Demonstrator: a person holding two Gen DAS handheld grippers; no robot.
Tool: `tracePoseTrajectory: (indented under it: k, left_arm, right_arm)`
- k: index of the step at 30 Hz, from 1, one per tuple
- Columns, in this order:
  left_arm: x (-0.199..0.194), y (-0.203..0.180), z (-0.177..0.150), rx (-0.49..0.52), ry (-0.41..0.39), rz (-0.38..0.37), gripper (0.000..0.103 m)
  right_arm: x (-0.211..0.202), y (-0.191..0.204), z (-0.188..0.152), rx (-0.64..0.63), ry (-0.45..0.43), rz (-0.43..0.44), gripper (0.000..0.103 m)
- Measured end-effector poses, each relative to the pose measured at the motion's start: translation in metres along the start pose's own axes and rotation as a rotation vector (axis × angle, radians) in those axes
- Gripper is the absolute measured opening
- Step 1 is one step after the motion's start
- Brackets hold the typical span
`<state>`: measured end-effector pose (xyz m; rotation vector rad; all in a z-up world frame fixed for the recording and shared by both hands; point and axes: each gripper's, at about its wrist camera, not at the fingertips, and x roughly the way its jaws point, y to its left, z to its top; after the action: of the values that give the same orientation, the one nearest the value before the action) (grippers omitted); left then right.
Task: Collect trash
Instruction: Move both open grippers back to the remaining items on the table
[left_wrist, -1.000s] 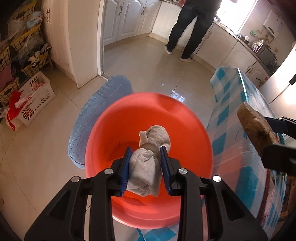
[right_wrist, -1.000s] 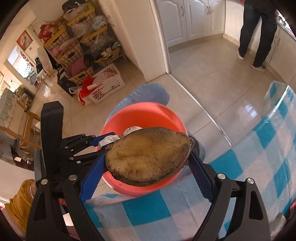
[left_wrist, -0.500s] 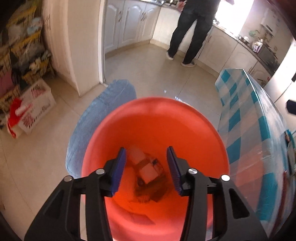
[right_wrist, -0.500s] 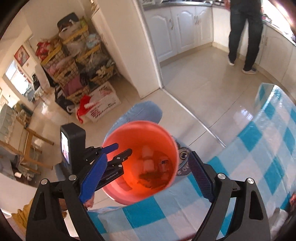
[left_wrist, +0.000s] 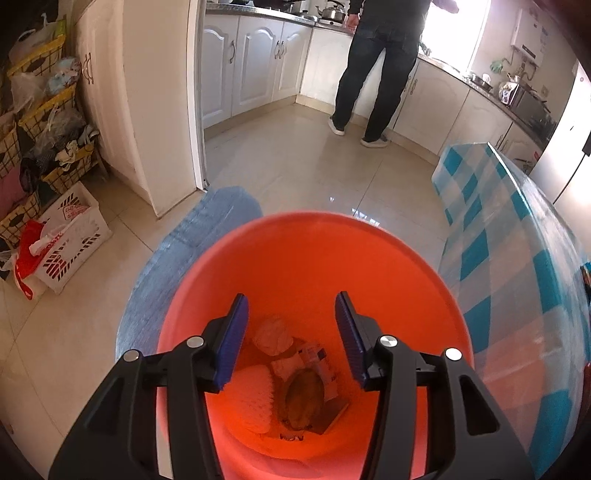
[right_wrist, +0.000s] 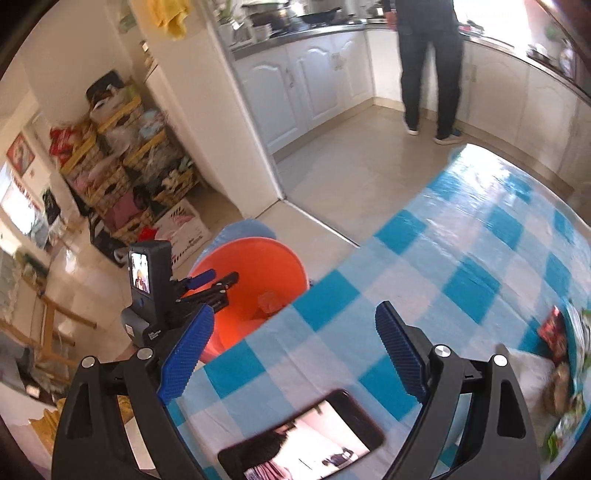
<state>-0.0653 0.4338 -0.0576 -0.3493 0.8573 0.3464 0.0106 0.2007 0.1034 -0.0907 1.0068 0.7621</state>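
A table covered with a blue-and-white checked cloth (right_wrist: 461, 266) carried a phone (right_wrist: 301, 439) lying flat near its front edge, screen lit, and a blurred heap of litter (right_wrist: 561, 369) at the far right. Beside the table's corner, on the pale tiled floor (left_wrist: 314, 173), stood an orange bucket (left_wrist: 424, 280) against a blue mat or cushion (left_wrist: 207, 229). Farther left on the floor sat a white slotted crate (left_wrist: 70, 236), next to stacked yellow wire baskets (left_wrist: 40, 110). A person (left_wrist: 376, 66) stood on the tiles at the kitchen counter.
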Motion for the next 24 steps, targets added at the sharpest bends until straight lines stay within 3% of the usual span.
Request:
tracePoseTrajectory:
  k: [10, 18, 24]
  left_arm:
    - [0.0, 0.002, -0.019, 0.033, 0.028, 0.023, 0.05]
    - [0.002, 0.003, -0.021, 0.063, 0.046, 0.019, 0.06]
    - [-0.004, 0.001, -0.021, 0.077, 0.05, 0.049, 0.068]
  right_arm:
    - [-0.068, -0.052, -0.042, 0.163, -0.142, -0.088, 0.088]
    - [-0.122, -0.108, -0.11, 0.355, -0.277, -0.184, 0.092]
    - [-0.147, -0.154, -0.162, 0.507, -0.308, -0.25, 0.092]
